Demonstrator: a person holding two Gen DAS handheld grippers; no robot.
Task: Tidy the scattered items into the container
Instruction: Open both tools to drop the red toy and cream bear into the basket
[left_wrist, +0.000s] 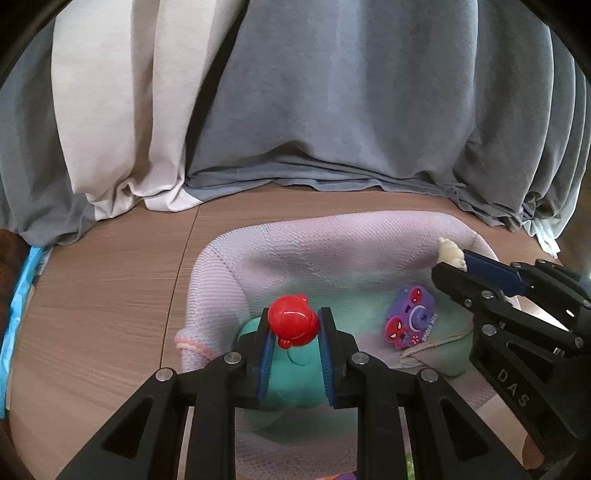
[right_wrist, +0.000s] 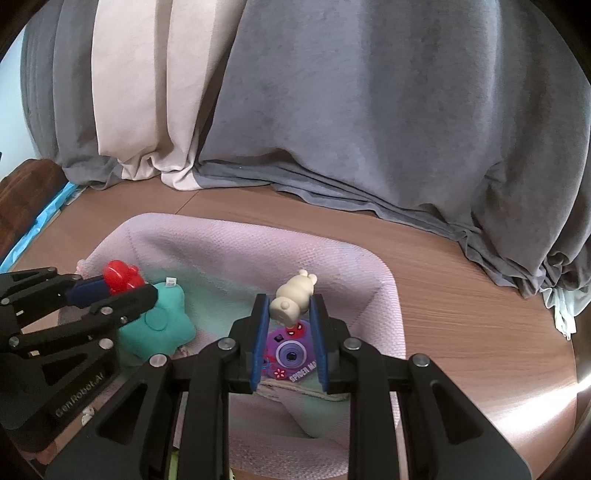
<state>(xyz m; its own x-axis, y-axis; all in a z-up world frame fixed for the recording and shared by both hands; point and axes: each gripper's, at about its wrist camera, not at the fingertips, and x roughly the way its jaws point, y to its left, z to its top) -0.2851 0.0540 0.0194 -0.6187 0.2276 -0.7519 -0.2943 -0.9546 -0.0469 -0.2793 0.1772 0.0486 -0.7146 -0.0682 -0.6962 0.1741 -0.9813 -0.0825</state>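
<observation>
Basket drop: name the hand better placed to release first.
Left, marginally. Its gripper holds the red toy over the teal plush inside the basket; the right gripper's cream figure hangs over the hard purple camera.

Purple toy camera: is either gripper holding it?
No. The purple toy camera lies in the pink basket; left gripper clamps a red toy.

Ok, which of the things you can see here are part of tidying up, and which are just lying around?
Part of the job:
- red toy in the left gripper
- cream figure in the right gripper
- pink fabric basket
- purple toy camera and teal plush, already inside

Just around:
- curtains
- blue sheet
</observation>
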